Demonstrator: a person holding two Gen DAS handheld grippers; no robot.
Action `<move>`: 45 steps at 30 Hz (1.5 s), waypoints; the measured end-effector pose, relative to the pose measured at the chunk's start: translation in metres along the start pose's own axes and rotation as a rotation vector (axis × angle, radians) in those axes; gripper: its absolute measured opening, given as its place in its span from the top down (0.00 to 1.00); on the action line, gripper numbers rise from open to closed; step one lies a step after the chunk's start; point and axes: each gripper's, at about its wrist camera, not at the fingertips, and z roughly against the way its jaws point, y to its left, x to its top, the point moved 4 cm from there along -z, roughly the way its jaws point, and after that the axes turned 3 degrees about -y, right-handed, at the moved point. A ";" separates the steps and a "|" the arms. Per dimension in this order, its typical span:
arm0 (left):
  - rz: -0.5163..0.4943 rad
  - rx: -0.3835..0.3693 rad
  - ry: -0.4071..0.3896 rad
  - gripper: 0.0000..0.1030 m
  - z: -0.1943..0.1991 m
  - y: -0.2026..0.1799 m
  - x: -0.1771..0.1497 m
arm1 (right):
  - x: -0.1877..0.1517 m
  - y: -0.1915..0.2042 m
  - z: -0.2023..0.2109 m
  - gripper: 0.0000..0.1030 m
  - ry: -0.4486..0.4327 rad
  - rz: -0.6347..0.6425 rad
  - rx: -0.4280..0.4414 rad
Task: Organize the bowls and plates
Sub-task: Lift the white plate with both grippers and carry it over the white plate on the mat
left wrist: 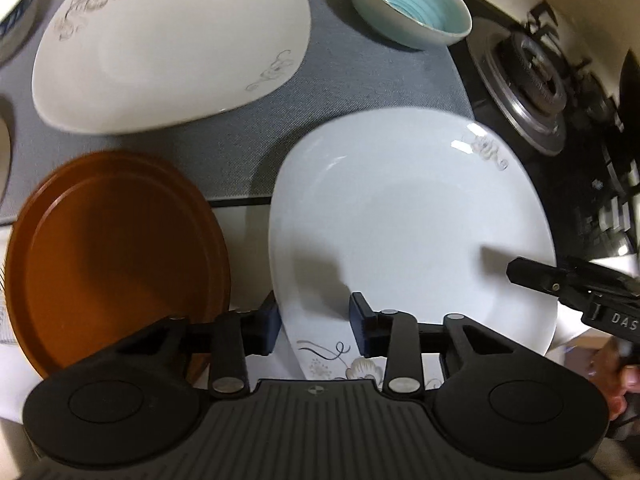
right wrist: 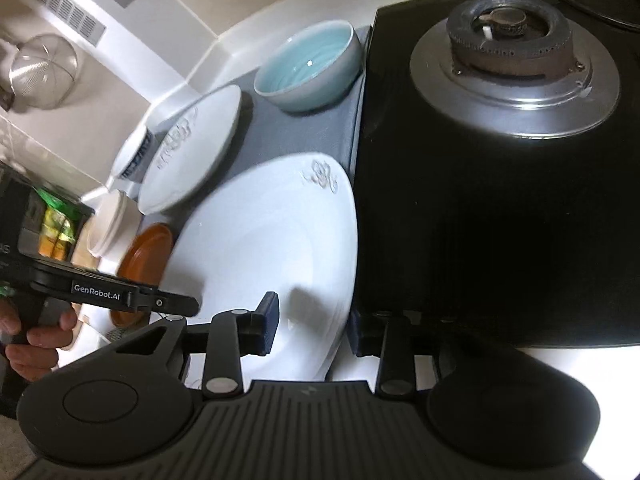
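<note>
A white floral plate (left wrist: 416, 220) lies near me, half on the grey mat. My left gripper (left wrist: 314, 326) is open, its jaws straddling the plate's near-left rim. My right gripper (right wrist: 310, 322) is open too, its jaws straddling the same plate's (right wrist: 260, 248) right rim by the stove. A brown plate (left wrist: 116, 256) lies to the left, also in the right wrist view (right wrist: 146, 252). A second white floral plate (left wrist: 172, 44) lies further back on the mat. A blue-lined bowl (left wrist: 408, 4) stands at the back right, also in the right wrist view (right wrist: 308, 64).
A black gas stove (right wrist: 500, 200) with a burner (right wrist: 508, 36) borders the mat (left wrist: 360, 80) on the right. A blue-patterned bowl (right wrist: 134, 152) and a white cup (right wrist: 110, 220) stand at the left. A strainer (right wrist: 42, 68) hangs on the wall.
</note>
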 end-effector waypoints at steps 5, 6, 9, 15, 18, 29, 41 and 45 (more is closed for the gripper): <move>0.020 0.014 -0.046 0.68 0.021 0.001 0.003 | 0.004 -0.002 0.007 0.72 -0.002 -0.009 0.024; 0.023 0.022 -0.059 0.68 0.028 0.000 0.005 | 0.005 0.000 0.009 0.73 -0.005 -0.002 0.029; 0.021 0.038 -0.103 0.68 0.046 -0.004 0.012 | 0.009 0.004 0.013 0.74 -0.023 -0.021 0.055; 0.031 0.048 -0.188 0.68 0.079 -0.009 0.032 | 0.021 0.015 0.021 0.77 -0.074 -0.006 0.096; 0.052 0.056 -0.226 0.68 0.095 -0.009 0.038 | 0.027 0.026 0.026 0.76 -0.097 0.014 0.107; 0.140 0.123 -0.305 0.68 0.121 0.020 0.047 | 0.054 0.066 0.008 0.76 -0.107 0.063 0.175; 0.260 0.130 -0.307 0.68 0.123 0.095 0.067 | 0.078 0.122 -0.043 0.77 -0.091 0.155 0.178; 0.275 0.111 -0.333 0.68 0.134 0.111 0.078 | 0.088 0.141 -0.053 0.77 -0.095 0.170 0.171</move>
